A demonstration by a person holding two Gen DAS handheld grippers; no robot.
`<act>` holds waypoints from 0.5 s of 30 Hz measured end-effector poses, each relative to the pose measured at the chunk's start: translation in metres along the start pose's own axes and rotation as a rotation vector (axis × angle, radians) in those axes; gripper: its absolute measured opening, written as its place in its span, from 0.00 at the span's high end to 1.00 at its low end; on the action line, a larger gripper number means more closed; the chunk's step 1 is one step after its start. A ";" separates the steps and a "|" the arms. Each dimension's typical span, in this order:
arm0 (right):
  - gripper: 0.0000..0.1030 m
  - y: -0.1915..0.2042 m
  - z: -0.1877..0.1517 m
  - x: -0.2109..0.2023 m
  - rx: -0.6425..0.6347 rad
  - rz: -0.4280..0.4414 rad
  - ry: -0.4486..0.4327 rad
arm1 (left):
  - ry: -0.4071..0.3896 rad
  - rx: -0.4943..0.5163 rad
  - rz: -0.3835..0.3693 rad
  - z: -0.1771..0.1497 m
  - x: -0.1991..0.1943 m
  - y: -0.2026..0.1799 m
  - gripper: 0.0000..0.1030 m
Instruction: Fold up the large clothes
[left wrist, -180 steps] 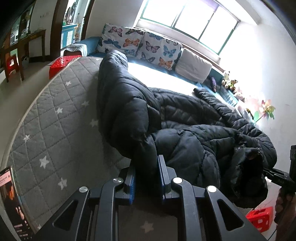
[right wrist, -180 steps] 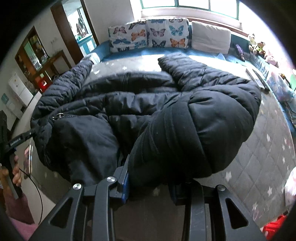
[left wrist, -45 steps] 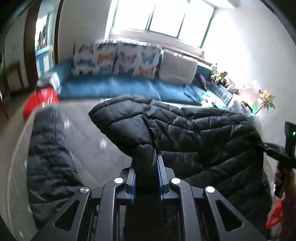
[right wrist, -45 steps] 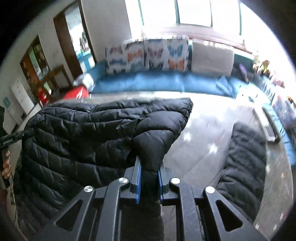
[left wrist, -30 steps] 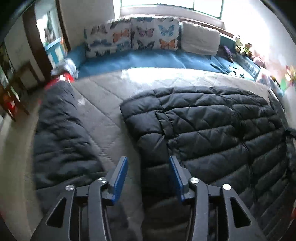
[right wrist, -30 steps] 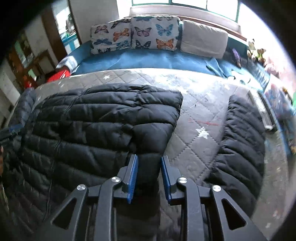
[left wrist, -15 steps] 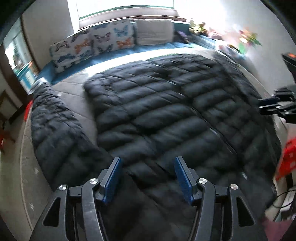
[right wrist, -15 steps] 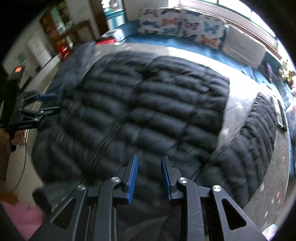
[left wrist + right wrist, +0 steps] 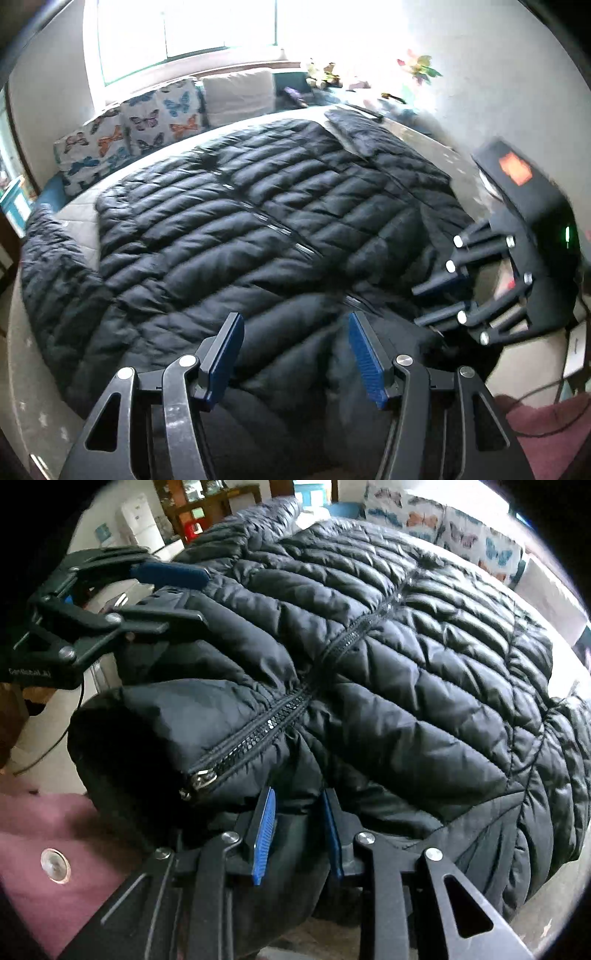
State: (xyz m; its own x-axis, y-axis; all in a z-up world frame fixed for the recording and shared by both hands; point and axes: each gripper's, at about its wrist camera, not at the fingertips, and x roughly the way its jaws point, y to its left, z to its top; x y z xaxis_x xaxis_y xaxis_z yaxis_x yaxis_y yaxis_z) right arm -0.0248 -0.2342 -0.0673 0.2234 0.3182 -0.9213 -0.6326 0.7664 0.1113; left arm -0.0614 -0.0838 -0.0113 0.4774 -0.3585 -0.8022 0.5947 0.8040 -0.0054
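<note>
A black quilted puffer jacket (image 9: 240, 221) lies spread flat on the bed, zip (image 9: 266, 720) closed and facing up. Its sleeves (image 9: 55, 277) stretch out to either side. My left gripper (image 9: 295, 354) hangs open just above the jacket's near end, with fabric below the wide gap between its blue pads. In the right wrist view, the right gripper (image 9: 298, 834) has its pads a narrow gap apart at the near edge beside the zip pull. Puffy fabric (image 9: 406, 646) bulges into that gap. Each gripper appears in the other's view: the right gripper (image 9: 417, 306), the left gripper (image 9: 203, 598).
Grey quilted mattress (image 9: 79, 210) shows beside the jacket. Butterfly pillows (image 9: 129, 129) and a plain cushion line the far side under a bright window. A maroon sleeve (image 9: 37, 830) and cables sit at the near edge; cabinets (image 9: 207, 498) stand beyond the bed.
The left gripper let go of the jacket corner and opened wide. Both grippers swept across the spread jacket to its near end by the zip pull and now sit close together.
</note>
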 end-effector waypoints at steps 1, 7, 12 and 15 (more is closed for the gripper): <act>0.72 -0.002 0.001 -0.003 0.006 0.004 0.003 | 0.004 0.020 0.000 -0.003 0.003 -0.004 0.39; 0.72 -0.004 0.023 -0.031 0.023 -0.004 -0.085 | 0.033 0.080 0.009 -0.035 0.020 -0.026 0.40; 0.72 0.011 0.041 -0.019 0.010 0.046 -0.116 | 0.048 0.042 -0.028 -0.043 0.022 -0.019 0.40; 0.72 0.017 0.034 0.003 0.012 0.098 -0.065 | 0.049 -0.003 -0.069 -0.040 0.005 0.002 0.39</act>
State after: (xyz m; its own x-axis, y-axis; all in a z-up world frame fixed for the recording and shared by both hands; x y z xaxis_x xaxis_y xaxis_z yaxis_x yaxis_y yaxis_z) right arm -0.0095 -0.2014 -0.0560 0.2087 0.4275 -0.8796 -0.6448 0.7364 0.2050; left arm -0.0839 -0.0648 -0.0395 0.4029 -0.3891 -0.8284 0.6231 0.7796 -0.0631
